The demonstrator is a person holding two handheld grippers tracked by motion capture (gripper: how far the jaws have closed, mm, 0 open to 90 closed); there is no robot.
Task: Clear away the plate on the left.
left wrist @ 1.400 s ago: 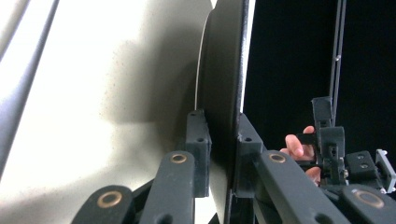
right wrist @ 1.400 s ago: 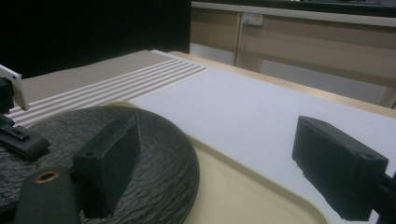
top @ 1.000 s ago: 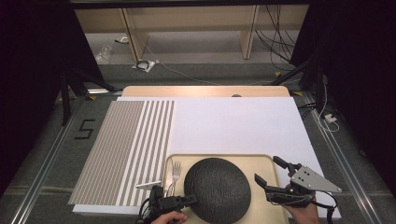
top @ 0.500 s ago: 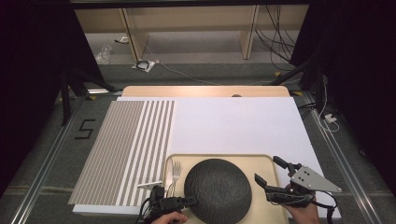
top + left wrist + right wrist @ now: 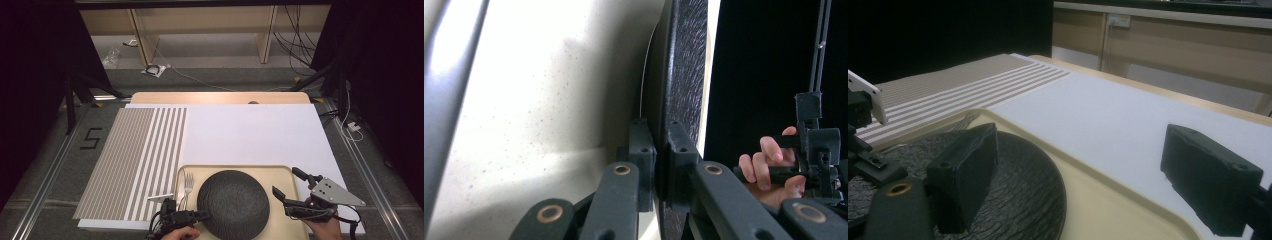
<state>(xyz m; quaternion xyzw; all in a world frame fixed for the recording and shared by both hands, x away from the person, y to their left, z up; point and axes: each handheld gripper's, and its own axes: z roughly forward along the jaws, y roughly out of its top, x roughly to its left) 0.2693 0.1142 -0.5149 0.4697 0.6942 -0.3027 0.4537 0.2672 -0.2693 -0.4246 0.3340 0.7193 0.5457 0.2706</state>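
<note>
Hardly anything has shifted since a second ago: both hands sit where they were, and only the left gripper (image 5: 200, 216) has been closing, its jaws now pinching the near-left rim of the plate (image 5: 234, 202) between them. That hand lies low at the table's near edge, gripper pointing level toward the plate. To the right, the right gripper (image 5: 290, 185) hovers beside the plate with its jaws spread wide and nothing between them, though its height above the tray (image 5: 280, 172) is hard to judge. The plate is round, dark and rough-grained, lying on the smooth cream tray beside a metal fork (image 5: 188, 184). A striped mat (image 5: 135, 160) covers the table's left.
</note>
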